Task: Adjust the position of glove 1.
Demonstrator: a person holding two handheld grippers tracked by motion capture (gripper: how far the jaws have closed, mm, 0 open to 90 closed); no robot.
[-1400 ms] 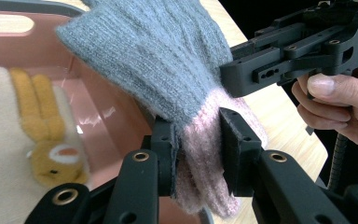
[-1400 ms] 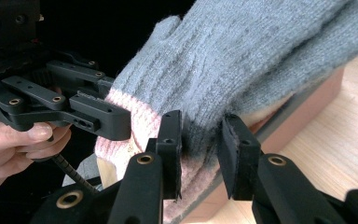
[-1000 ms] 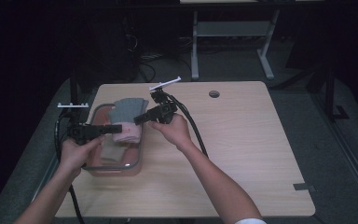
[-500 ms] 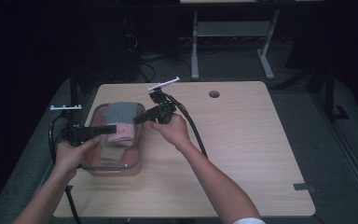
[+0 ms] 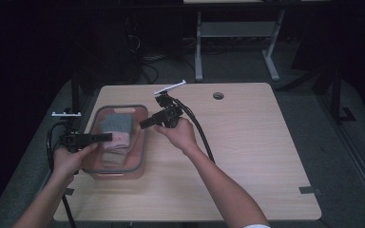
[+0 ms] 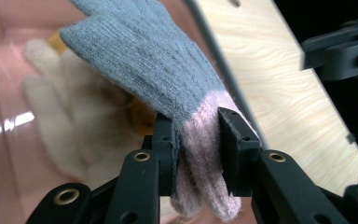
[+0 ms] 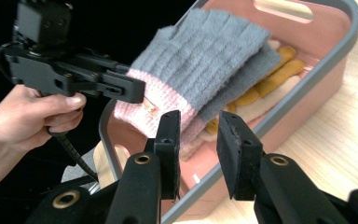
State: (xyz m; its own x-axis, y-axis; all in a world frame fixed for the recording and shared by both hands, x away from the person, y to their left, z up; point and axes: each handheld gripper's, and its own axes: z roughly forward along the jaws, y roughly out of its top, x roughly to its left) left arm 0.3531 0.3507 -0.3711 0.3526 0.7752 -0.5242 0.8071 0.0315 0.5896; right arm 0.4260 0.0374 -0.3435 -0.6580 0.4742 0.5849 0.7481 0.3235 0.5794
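High view: the left tongs (image 5: 108,137), pinching the grey-and-pink glove's (image 5: 115,129) cuff, have sunk toward the pink bin (image 5: 142,142) at the bench's left; the drop-off looks close. Right tongs (image 7: 196,133) hover spread, empty

Light wooden table (image 5: 247,156), dark dim room, grey floor (image 5: 351,156), white-legged desk frame (image 5: 233,33) behind
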